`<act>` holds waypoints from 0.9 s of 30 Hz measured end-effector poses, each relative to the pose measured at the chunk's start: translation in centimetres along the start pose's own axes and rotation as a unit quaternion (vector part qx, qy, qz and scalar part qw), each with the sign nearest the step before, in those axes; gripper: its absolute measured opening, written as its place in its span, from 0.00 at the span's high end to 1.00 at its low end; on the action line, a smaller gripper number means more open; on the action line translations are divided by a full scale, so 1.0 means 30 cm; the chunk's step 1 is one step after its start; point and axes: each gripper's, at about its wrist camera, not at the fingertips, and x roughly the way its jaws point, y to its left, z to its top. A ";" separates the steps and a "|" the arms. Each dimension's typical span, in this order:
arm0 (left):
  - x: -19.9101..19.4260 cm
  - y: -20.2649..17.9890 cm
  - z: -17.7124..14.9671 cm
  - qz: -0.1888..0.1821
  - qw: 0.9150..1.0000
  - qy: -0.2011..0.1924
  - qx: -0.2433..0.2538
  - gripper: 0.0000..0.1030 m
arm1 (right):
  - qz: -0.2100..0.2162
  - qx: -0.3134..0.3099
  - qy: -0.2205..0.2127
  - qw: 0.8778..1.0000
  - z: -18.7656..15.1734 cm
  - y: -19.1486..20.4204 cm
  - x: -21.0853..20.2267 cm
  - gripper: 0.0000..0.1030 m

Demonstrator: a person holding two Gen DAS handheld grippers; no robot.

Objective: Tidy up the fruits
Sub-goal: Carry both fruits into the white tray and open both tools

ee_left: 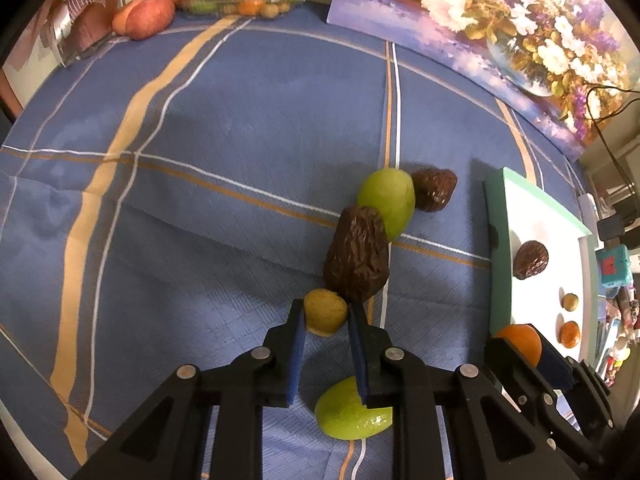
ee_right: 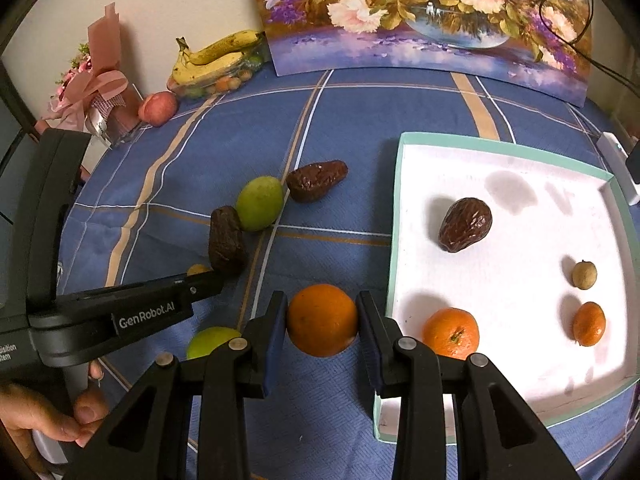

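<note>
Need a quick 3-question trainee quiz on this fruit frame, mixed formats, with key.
1. True or false: the right hand-held gripper is shut on a round orange citrus fruit.
2. The left hand-held gripper grips: A) wrinkled brown date B) small yellow-brown round fruit C) green oval fruit
3. How many fruits lie in the white tray with the mint-green rim?

Key: 1 true; 2 B; 3 four.

Three wrinkled brown dates (ee_right: 465,224) and three oranges (ee_right: 322,319) show — plus two green fruits (ee_right: 260,202). Two small tan fruits (ee_right: 584,275), one white tray (ee_right: 520,320).
</note>
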 end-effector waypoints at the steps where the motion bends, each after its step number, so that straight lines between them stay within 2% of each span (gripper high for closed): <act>1: -0.009 -0.001 0.000 0.000 1.000 -0.004 0.000 0.78 | 0.000 -0.001 -0.003 1.000 0.000 0.001 -0.008 0.65; 15: -0.136 -0.046 -0.015 -0.013 0.998 -0.052 0.018 0.78 | 0.001 0.000 -0.035 0.999 0.016 -0.017 -0.081 0.65; 21: -0.155 -0.146 -0.030 -0.031 0.997 -0.059 0.047 0.78 | -0.020 0.043 -0.037 0.998 0.014 -0.133 -0.111 0.65; 27: -0.158 -0.302 -0.070 -0.050 0.992 -0.057 0.101 0.78 | -0.051 0.084 -0.040 0.994 -0.002 -0.279 -0.158 0.65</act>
